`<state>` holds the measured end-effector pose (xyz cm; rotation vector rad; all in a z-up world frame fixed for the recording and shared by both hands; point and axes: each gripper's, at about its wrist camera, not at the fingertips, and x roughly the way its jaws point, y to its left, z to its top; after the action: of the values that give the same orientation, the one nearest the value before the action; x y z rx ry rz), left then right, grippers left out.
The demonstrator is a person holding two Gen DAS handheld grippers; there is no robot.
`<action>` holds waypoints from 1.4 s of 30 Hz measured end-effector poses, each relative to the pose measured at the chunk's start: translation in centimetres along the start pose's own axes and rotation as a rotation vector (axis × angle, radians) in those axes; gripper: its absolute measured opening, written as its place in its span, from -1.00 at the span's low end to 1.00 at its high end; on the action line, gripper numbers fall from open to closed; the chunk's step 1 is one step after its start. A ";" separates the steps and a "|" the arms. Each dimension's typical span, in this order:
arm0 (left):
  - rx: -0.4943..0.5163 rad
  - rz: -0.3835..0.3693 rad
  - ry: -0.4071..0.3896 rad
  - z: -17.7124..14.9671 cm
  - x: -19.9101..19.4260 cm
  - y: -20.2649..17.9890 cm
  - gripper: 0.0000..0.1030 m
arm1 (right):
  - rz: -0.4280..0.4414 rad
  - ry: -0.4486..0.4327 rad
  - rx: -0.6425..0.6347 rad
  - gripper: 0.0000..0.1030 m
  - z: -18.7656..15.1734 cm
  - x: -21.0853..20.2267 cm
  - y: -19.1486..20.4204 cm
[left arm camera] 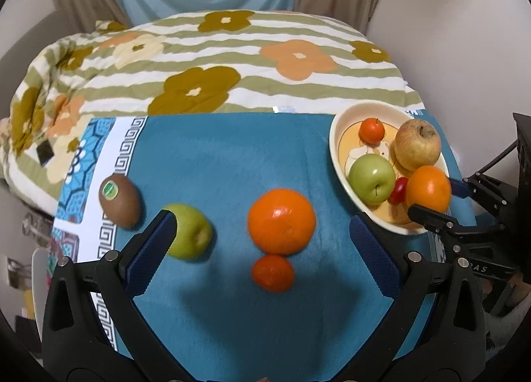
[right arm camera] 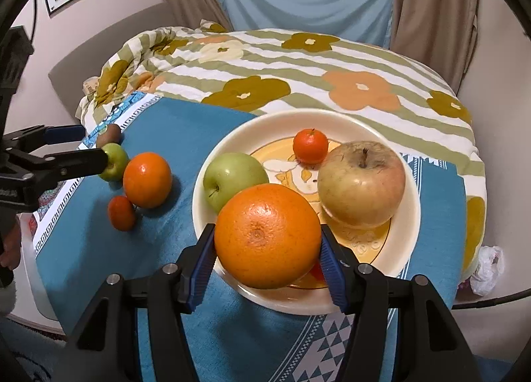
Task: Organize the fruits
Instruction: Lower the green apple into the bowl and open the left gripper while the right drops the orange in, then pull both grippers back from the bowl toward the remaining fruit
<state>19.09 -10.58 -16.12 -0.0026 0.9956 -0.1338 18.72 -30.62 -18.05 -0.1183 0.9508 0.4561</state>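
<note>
Orange [right arm camera: 267,236] seemingly touches right tongs [right arm camera: 265,249], half-open.

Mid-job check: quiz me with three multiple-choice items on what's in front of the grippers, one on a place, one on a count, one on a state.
1. The kiwi lies:
A held in a gripper
B on the patterned border of the cloth
C on a shelf

2. Fruits on the cloth outside the bowl:
A two
B six
C four

3. The left gripper is:
A open, holding nothing
B shut on an apple
C shut on an orange

Answers:
1 B: the kiwi sits on the white and blue edging, clear of both grippers.
2 C: kiwi, green apple, orange and small mandarin.
3 A: its fingers stand wide apart above the cloth, gripping no fruit.
</note>
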 end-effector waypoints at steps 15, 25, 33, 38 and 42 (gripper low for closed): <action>-0.052 0.044 -0.063 -2.0 -4.9 1.7 1.00 | 0.005 -0.087 0.029 1.00 -0.5 -3.6 -0.1; -0.070 0.072 -0.112 -2.7 -7.9 3.0 1.00 | -0.023 -0.095 0.035 1.00 -0.1 -6.0 0.7; -0.062 0.078 -0.117 -3.4 -9.4 6.1 1.00 | -0.025 -0.110 0.089 1.00 0.3 -7.3 3.1; -0.033 0.057 -0.125 -3.0 -10.2 8.8 1.00 | -0.044 -0.140 0.115 1.00 1.1 -8.3 6.8; 0.008 0.022 -0.131 -2.5 -10.7 10.8 1.00 | -0.061 -0.125 0.152 1.00 1.7 -7.9 9.2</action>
<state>12.43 1.47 -9.26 0.0070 0.8638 -0.1163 12.18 -24.38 -9.77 0.0188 0.8532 0.3300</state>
